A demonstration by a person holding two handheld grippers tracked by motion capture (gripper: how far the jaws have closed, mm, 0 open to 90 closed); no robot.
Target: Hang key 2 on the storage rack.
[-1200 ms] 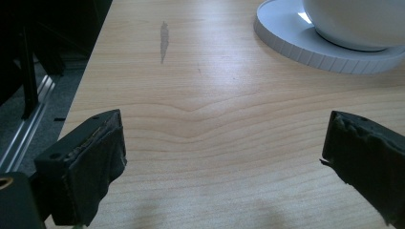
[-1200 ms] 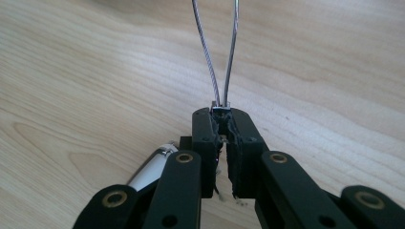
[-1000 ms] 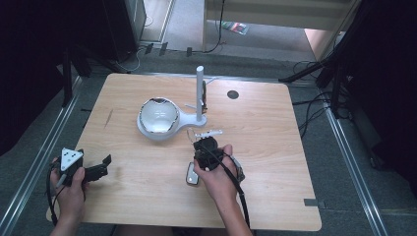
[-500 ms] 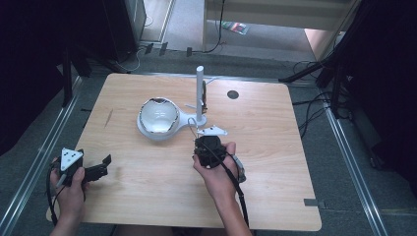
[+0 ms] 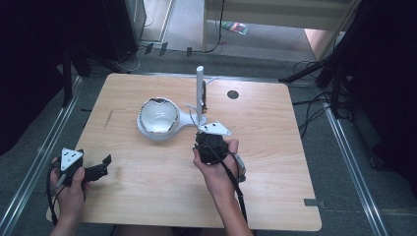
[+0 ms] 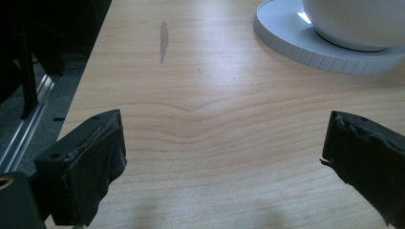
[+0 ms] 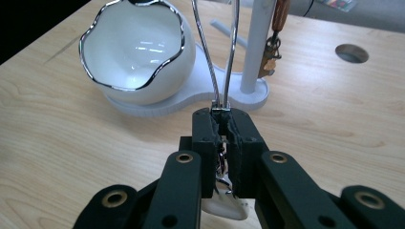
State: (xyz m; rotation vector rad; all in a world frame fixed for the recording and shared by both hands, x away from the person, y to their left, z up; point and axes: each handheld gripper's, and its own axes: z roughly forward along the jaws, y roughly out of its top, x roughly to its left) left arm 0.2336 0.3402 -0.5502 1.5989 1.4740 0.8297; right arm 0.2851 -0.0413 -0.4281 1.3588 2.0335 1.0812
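A white bowl (image 5: 158,115) (image 7: 138,52) with a wavy silver rim sits on a white stand whose upright post (image 5: 199,93) (image 7: 258,47) rises to its right. A brown charm (image 7: 274,38) hangs against the post. My right gripper (image 5: 209,135) (image 7: 223,119) is just in front of the stand's base, shut on a thin silver wire loop (image 7: 224,57) that rises from its jaws toward the post. A small white piece (image 7: 224,207) shows under the jaws. My left gripper (image 5: 101,167) (image 6: 219,157) is open over bare wood at the front left, holding nothing.
The stand's ribbed white base (image 6: 296,38) lies ahead and to the right of the left gripper. A round hole (image 5: 232,94) (image 7: 352,53) is in the tabletop behind the post. The table's left edge (image 6: 81,90) drops to a metal rail.
The right gripper has moved away from the person toward the stand. A small object that lay on the table beside that hand one second ago is no longer there. The left gripper has stayed put.
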